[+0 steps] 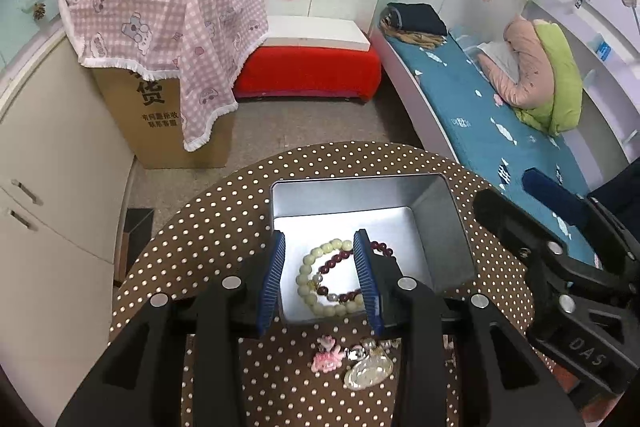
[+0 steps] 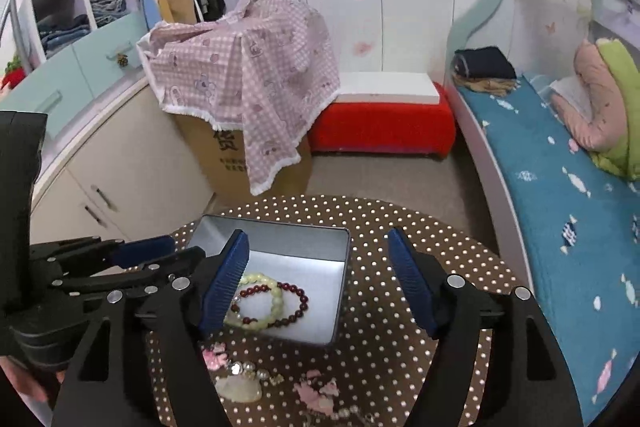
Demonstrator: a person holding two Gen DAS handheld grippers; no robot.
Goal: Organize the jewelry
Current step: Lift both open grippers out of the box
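Tin [image 1: 440, 227] on desk [image 1: 208, 227]: holds pale bracelet [image 1: 316, 283] and dark-red bracelet [image 2: 294, 301], overlapping. Loose on desk, near side: pink clip [image 1: 327, 353], pearl brooch [image 1: 368, 367]. Left gripper [image 1: 320, 281] spread above tin, empty; right gripper [image 2: 320, 283] spread, empty. Clip likely light, rigid, fragile trim (pinch across body, gently).

The tin box [image 2: 280, 239] is standing open-topped on the dotted surface [image 2: 400, 359], its walls blocking entry from the sides. Two bead bracelets [image 2: 268, 301] are filling its near-left floor, leaving the far right bare. The left tool [image 1: 320, 283] is hanging over the near wall. Pink charms [image 2: 316, 389] and a pearl brooch [image 2: 240, 383] are crowding the near strip, while the surface right of the box is lying bare.
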